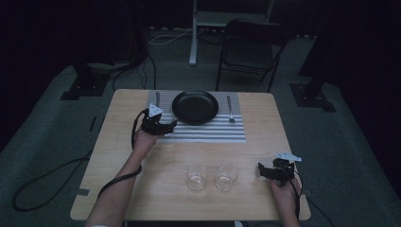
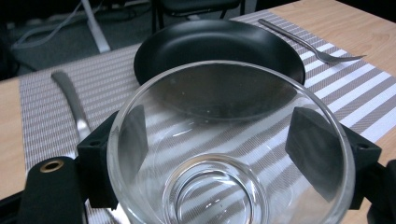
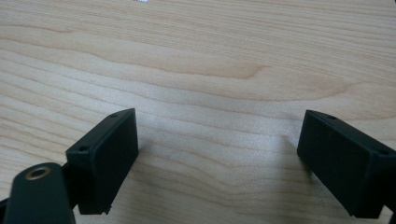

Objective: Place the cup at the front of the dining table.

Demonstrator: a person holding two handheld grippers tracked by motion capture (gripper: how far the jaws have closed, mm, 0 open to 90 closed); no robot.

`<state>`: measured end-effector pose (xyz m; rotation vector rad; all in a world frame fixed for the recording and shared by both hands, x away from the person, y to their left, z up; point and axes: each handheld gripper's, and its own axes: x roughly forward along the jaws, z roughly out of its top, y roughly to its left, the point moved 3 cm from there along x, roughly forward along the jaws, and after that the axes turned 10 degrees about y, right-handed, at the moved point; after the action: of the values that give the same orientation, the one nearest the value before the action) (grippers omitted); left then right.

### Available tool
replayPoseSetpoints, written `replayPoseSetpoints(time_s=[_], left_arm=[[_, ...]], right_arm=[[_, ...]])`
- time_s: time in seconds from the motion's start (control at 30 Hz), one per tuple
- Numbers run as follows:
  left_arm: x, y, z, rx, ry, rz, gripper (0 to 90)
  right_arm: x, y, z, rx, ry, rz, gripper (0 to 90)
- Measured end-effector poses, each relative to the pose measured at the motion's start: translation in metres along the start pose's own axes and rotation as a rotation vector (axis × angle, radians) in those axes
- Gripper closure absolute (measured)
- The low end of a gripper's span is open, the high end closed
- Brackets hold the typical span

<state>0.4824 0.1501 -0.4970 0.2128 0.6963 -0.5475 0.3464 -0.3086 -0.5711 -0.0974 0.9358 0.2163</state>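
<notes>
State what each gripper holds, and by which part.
The left gripper clamps a clear glass by its sides, a pad on each side. The right gripper holds nothing; its jaws stand open over the table.

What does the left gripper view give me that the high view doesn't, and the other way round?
Left gripper view: a clear glass between the left hand-held gripper's jaws, pads pressed on its sides, mouth toward the camera. High view: two more glasses standing near the table's front edge, the right hand-held gripper beside them, a chair beyond the table. Both: black plate on the striped placemat, fork on one side, knife on the other.
</notes>
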Motion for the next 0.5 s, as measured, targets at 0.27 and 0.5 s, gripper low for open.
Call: replayPoseSetpoints(time_s=[0.27,0.5], left_arm=[[0.014,0.011,0.0,-0.043,-0.007,0.007,18.8],[0.027,0.015,-0.003,-0.044,0.009,-0.003,18.8]], right_arm=[[0.0,0.0,0.0,0.0,0.0,0.0,12.0],[0.0,0.0,0.0,0.001,-0.001,0.0,12.3]])
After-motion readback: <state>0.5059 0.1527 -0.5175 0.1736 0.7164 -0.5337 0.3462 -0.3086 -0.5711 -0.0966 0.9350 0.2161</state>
